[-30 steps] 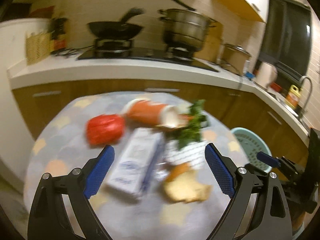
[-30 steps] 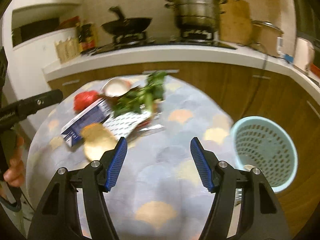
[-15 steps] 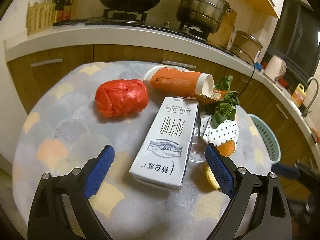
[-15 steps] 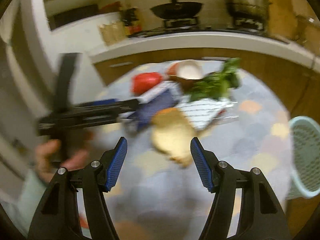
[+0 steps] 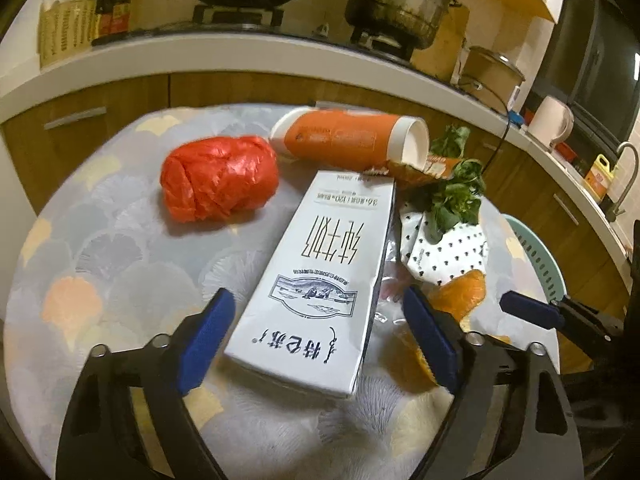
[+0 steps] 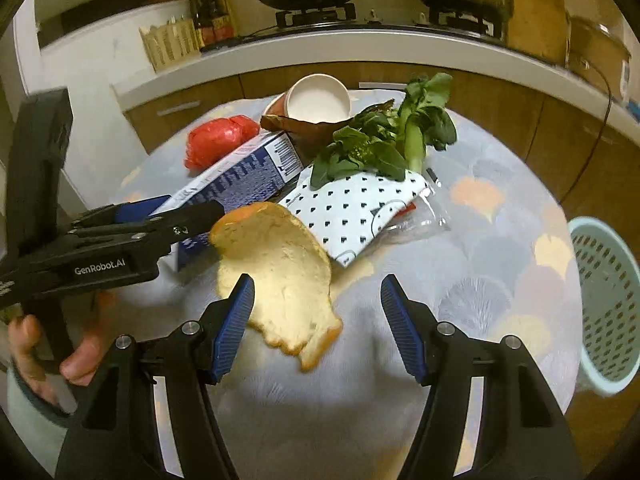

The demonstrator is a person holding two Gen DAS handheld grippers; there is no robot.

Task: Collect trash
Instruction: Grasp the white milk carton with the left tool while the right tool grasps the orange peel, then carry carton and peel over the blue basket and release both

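Note:
Trash lies on a round table: a white milk carton, a crumpled red bag, an orange tipped cup, leafy greens, a dotted wrapper and a large peel. My left gripper is open, its fingers either side of the carton's near end. My right gripper is open just above the near part of the peel. The left gripper also shows in the right wrist view.
A pale green perforated basket stands beside the table on the right. A kitchen counter with a wok and a steel pot runs behind. Clear plastic film lies by the wrapper.
My left gripper has moved down and in toward the milk carton. My right gripper has swung left from the basket side to hover over the peel.

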